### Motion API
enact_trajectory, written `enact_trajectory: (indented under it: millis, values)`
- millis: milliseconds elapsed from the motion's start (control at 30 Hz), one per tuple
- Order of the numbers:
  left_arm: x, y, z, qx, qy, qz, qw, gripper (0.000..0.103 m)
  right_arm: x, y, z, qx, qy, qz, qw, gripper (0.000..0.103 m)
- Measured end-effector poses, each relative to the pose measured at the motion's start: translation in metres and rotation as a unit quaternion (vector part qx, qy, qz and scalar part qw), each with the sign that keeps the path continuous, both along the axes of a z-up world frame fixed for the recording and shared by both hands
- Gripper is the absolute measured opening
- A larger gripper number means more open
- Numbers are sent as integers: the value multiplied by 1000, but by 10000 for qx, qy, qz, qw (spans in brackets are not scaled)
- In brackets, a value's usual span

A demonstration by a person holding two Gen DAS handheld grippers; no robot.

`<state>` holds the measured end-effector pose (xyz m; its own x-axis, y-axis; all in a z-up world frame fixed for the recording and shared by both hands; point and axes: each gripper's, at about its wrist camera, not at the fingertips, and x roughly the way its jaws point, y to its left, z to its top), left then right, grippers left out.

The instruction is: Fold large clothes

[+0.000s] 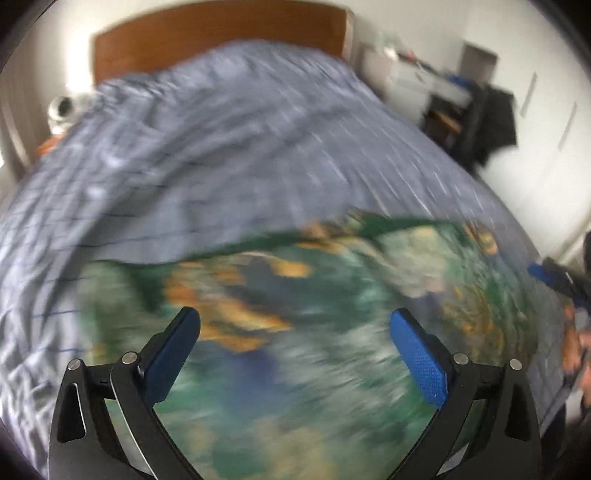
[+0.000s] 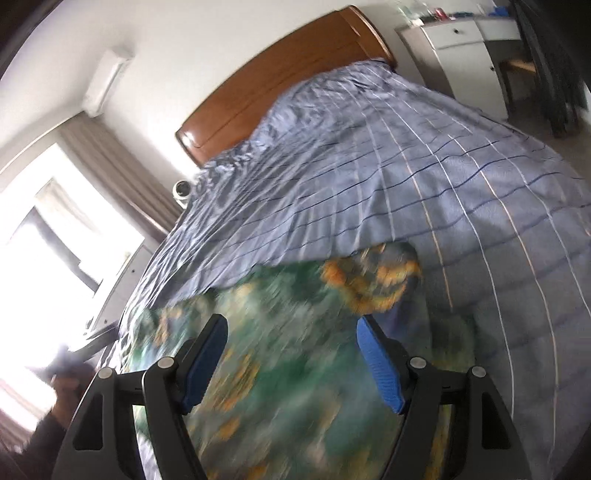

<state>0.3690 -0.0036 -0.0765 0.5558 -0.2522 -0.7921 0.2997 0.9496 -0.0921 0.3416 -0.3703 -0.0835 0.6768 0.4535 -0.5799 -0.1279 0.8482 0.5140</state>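
A large garment with a green, orange and blue print [image 1: 295, 332] lies spread on the bed, blurred by motion; it also shows in the right wrist view [image 2: 295, 350]. My left gripper [image 1: 294, 321] hangs above it with its jaws wide apart and nothing between them. My right gripper [image 2: 291, 326] is also open and empty above the garment. One orange-patterned corner [image 2: 373, 284] lies bunched near the right finger [image 2: 376, 365]. The other gripper shows at the right edge of the left wrist view [image 1: 554, 280].
The bed has a blue checked cover [image 1: 221, 147] and a brown wooden headboard [image 1: 221, 33]. A white cabinet [image 2: 461, 48] and dark furniture [image 1: 480, 122] stand to the right. A bright window with curtains [image 2: 55, 240] is on the left.
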Motion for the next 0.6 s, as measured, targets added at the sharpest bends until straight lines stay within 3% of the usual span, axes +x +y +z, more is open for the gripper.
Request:
enact_trajectory:
  millis: [200, 400, 600]
  values:
    - [16, -52, -42, 734, 100, -51, 9972, 101, -88, 23, -19, 285, 252, 283, 9989, 75]
    - [-52, -47, -48, 992, -175, -275, 9945, 102, -148, 21, -34, 10, 324, 73, 9994, 75]
    - [-112, -55, -48, 1122, -471, -467, 9915, 102, -161, 13, -43, -325, 413, -376, 9979, 75]
